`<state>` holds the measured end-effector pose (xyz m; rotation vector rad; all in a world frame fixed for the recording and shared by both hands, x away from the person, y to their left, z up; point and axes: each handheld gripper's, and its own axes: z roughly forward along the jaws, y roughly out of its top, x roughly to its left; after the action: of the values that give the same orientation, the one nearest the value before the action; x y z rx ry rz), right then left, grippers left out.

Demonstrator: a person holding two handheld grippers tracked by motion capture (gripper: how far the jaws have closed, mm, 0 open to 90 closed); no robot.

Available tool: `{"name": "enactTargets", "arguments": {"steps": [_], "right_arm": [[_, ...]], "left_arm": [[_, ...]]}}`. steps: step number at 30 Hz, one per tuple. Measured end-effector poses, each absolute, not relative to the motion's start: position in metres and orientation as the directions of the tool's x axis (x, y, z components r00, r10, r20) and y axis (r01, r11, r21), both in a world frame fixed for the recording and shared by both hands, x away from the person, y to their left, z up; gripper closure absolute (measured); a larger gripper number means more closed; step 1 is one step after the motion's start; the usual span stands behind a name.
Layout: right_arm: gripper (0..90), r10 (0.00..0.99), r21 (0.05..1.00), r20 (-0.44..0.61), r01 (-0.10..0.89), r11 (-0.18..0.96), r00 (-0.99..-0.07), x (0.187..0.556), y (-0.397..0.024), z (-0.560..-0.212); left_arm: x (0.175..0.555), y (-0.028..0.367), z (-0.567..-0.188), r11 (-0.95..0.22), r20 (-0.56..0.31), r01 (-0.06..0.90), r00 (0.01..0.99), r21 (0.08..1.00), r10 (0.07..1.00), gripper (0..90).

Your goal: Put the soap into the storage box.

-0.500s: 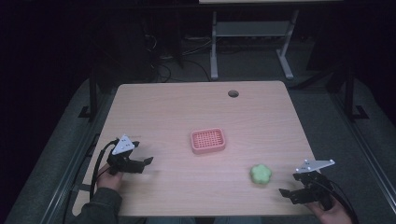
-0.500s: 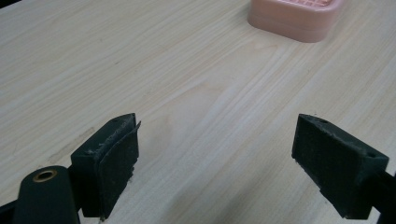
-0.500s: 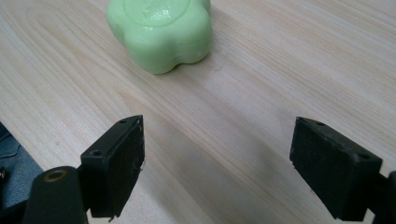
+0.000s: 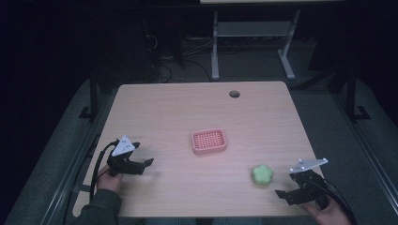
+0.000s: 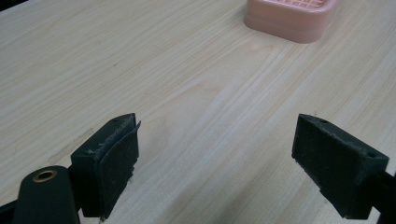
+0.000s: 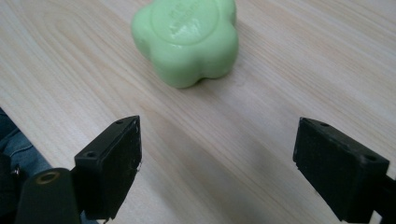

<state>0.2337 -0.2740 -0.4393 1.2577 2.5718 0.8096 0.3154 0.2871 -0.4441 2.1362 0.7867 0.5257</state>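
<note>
So this looks like the approach stage of a soap pickup: the right gripper (image 4: 287, 193) sits low at the near right corner of the wooden table (image 4: 178, 112) with its jaws spread wide and nothing between them, pointed at the green flower-shaped soap bar (image 4: 262, 175). In the right gripper view the soap (image 6: 187, 39) lies flat on the table just ahead of the open jaws, a bit left of their centre line, with bare wood between it and the pads, so no contact yet. The pink soap dish (image 4: 209, 141) sits around the middle of the table, well apart from the soap, and my guess is that's where the bar is meant to end up. The left gripper (image 4: 144, 163) is parked near the left edge, jaws also wide open and empty; in the left gripper view the dish (image 5: 292, 18) is off ahead and to the right, far from the pads, so that hand seems to be just waiting. For the next move, I'd say the right gripper needs to slide forward and slightly left so the soap lands squarely between the pads, then close on it across two opposite sides. The lobed shape is a bit tricky, pinching on the rounded bumps could let it twist or squirt out, and soap is probably slick, so a centred, low grip seems like the safer bet before lifting it over to the dish.
</note>
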Motion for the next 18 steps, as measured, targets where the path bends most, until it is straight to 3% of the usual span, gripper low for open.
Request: {"name": "enactTargets", "arguments": {"steps": [18], "right_arm": [[15.3,0.731,0.472,0.045,0.660,0.585,-0.681,0.252,-0.243,-0.431]], "left_arm": [[0.316,0.289,-0.444,-0.496,0.104,0.361,0.718,0.790,0.688,14.4]]}}
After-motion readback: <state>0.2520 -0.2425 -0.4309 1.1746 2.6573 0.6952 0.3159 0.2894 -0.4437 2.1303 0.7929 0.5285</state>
